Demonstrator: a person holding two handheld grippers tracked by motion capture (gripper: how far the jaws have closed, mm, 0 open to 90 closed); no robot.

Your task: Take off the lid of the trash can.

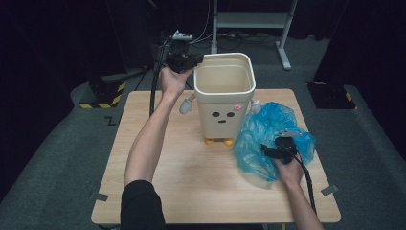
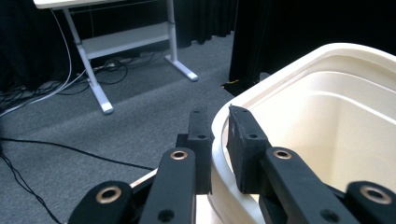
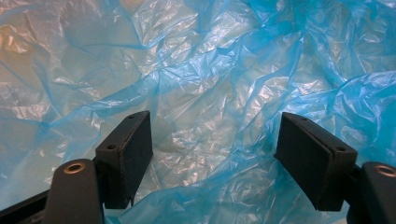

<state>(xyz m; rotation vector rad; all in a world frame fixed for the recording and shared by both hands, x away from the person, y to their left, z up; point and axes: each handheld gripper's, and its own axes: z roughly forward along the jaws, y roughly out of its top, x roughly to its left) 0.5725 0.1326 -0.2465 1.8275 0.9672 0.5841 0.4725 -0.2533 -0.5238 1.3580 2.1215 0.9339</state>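
Early yet: left gripper point(image 2: 215, 140) clamped on the rim of the bin point(image 1: 225, 96) mid-table, right gripper point(image 3: 215, 154) spread wide over the blue bag point(image 1: 268, 136) beside it, probably not gripping yet, lining all left.

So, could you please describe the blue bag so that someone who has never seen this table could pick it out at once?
Start at the wooden table and find the cream bin with a drawn face standing at its middle. Beside the bin, towards the table's right edge, lies the blue bag, a crumpled heap of thin, see-through plastic. It is the only blue and the only soft thing there, and the right tool hangs open over it.
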